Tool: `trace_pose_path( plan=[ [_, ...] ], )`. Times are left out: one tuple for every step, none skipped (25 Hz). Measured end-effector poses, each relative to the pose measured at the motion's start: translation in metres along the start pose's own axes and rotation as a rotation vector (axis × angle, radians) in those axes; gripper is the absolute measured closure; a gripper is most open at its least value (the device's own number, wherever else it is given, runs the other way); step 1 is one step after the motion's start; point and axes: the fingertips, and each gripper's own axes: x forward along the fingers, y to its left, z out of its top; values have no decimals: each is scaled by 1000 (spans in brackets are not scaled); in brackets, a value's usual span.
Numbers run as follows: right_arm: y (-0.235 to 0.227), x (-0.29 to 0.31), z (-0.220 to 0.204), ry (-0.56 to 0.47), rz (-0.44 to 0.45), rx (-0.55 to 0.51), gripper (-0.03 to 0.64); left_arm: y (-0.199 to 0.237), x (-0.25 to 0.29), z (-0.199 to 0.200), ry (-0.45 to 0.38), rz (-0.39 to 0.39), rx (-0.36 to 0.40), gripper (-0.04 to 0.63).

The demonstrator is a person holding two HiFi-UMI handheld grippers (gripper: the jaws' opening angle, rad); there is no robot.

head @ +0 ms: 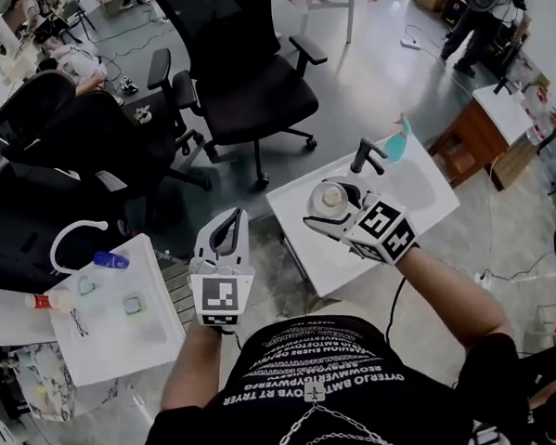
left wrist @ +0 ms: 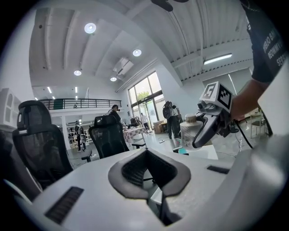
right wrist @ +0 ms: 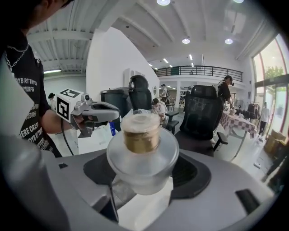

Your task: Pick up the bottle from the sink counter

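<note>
The right gripper (right wrist: 142, 173) has its jaws clenched on the bottle (right wrist: 141, 143), a clear one with a gold band at the neck. The left gripper view shows it standing upright and lifted off the white counter (head: 309, 254). In the head view it hangs over the counter's left part, with the faucet (head: 367, 154) at the far edge. The left gripper (head: 225, 231) hovers beyond the counter's left edge, its jaws pressed together on nothing.

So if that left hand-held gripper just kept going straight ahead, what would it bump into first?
Probably the black mesh office chair ahead of the left hand-held gripper; nothing nearer shows, though depth is unclear.
</note>
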Motion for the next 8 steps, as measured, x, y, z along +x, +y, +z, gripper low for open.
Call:
trace_pose_path(
  plan=[
    [3,-3,-3,17,7,-14,278,-5,1,2,-5,-14,7,591],
    [5,-6,-5,38,19,-29,278,-9,1,3,-9,-27,14,591],
    [6,-9,-8,61,37,-39,278,-12,2,3,-12,-37,19,590],
    [7,-12,-10,83,56,-45,278,-15,3,4,-12,-43,20,591],
    [7,-14,-12,104,72,-53,278,-17,4,3,-11,-48,18,589],
    [6,-17,-15,125,84,-64,278,-19,5,2,-10,-51,14,590],
    [6,-19,-18,146,92,-77,278,-22,6,1,-9,-55,11,590],
    [5,-22,-21,166,98,-90,278,-25,7,0,-7,-58,7,589]
  ],
)
